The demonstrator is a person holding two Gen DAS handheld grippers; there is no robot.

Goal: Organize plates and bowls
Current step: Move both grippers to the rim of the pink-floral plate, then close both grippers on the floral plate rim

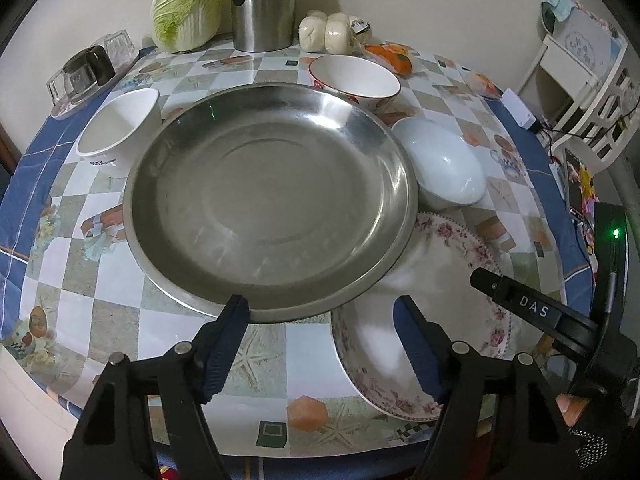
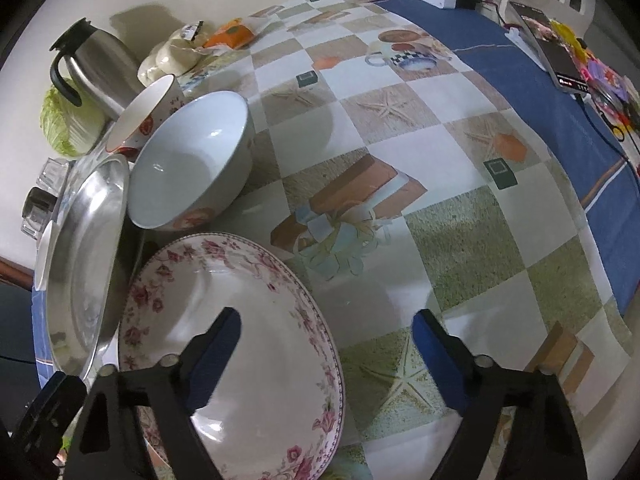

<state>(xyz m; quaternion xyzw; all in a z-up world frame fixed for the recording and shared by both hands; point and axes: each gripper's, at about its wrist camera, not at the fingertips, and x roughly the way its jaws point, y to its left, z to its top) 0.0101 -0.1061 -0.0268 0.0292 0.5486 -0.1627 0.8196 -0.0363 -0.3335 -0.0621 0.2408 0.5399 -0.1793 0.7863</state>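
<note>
A wide steel plate (image 1: pixel 268 196) sits in the middle of the counter (image 1: pixel 264 344), which is covered with a checked cloth, its near right rim overlapping the floral plate (image 1: pixel 460 280) that lies toward the counter's near right part. The left claw (image 1: pixel 320 312) hangs just above the steel plate's near rim with its blue-padded fingers (image 1: pixel 224 344) spread apart and nothing between them. The right claw (image 2: pixel 326 332) hovers over the floral plate (image 2: pixel 248 320), fingers likewise wide apart and empty, one finger (image 2: pixel 216 352) above the plate and the other above the bare cloth.

Three bowls ring the steel plate: a white bowl with lettering (image 1: pixel 120 128) at its left, a red-rimmed bowl (image 1: pixel 354 76) behind it, and a plain white bowl (image 1: pixel 440 160) just beside its right rim, near the floral plate's far edge. Along the counter's far edge, against the wall, stand a cabbage (image 1: pixel 188 4), a steel jug (image 1: pixel 264 0) and wrapped buns (image 1: pixel 328 32); glass tumblers (image 1: pixel 88 68) lie on a tray at the far left corner. A phone (image 2: pixel 556 56) rests on the blue border at the right edge.
</note>
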